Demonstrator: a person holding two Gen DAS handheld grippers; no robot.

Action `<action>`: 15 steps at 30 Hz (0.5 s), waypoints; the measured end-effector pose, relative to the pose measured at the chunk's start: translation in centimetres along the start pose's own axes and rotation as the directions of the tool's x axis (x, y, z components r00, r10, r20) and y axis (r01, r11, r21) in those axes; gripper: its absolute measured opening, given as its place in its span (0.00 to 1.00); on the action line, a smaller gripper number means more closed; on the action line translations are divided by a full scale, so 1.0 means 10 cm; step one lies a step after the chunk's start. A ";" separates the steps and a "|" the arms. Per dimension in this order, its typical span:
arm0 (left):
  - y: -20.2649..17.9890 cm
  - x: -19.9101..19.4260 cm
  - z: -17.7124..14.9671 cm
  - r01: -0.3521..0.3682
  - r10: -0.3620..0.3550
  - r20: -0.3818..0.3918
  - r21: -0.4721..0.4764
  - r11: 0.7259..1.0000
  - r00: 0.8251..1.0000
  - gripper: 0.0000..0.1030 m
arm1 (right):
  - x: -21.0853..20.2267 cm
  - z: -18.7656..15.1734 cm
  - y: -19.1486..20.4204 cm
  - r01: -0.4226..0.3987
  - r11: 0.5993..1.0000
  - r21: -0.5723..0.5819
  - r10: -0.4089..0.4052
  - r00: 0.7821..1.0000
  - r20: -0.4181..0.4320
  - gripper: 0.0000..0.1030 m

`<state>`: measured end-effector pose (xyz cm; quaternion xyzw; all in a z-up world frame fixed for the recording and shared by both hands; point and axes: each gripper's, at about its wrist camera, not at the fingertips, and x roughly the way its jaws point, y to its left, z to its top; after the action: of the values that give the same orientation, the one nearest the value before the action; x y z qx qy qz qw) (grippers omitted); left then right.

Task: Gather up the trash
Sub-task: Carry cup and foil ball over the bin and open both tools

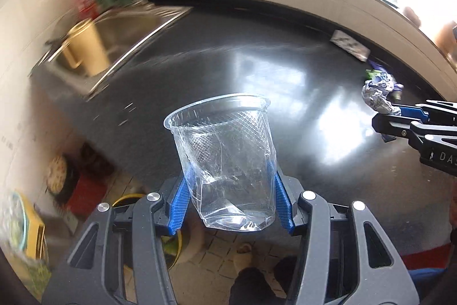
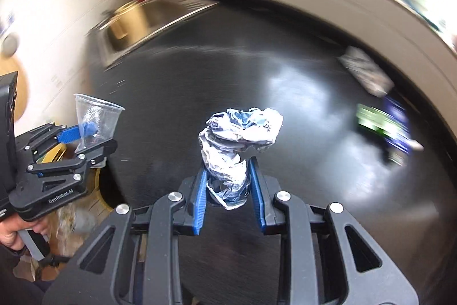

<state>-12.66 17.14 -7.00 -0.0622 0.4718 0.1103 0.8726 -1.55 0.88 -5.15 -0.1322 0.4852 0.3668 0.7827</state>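
Trash is held in both grippers, lifted clear of the dark table [image 1: 257, 53]. A clear plastic cup [image 1: 225, 162], upright and dented near its base, sits between the blue pads of the left gripper [image 1: 231, 187], whose jaws are clenched on its lower walls. A crumpled wad of foil wrapper [image 2: 237, 150] rises between the pads of the right gripper [image 2: 228, 185], whose jaws are clamped on its lower part while its wider top spreads above them. Seen from the left wrist, that wad hangs at the far right, above the glossy table.

Further back on the table lie a flat printed packet [image 1: 350, 45] near the far edge and a blue and green wrapper [image 2: 382, 122] just beside it. A steel sink [image 1: 120, 30] is set into the table's left end, with a yellow jug [image 1: 84, 47] at its near rim. Bright window light falls from above the far wall. Tiled floor [image 1: 217, 245] shows below the table's near edge.
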 end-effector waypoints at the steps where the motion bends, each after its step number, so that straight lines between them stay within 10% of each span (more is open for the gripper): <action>1: 0.15 -0.02 -0.09 -0.022 0.022 -0.003 -0.032 0.999 1.000 0.49 | 0.10 0.05 0.20 -0.034 0.999 -0.037 0.034 0.999 -0.014 0.27; 15: 1.73 0.07 -1.40 -0.188 0.139 -0.145 -0.417 0.889 0.980 0.49 | 1.28 0.12 2.42 -0.376 0.855 -0.358 0.278 0.914 -0.296 0.27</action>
<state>-27.95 31.05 -15.32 -0.2186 0.4873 0.2807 0.7975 -14.41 24.08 -11.93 -0.2495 0.5022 0.5699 0.6006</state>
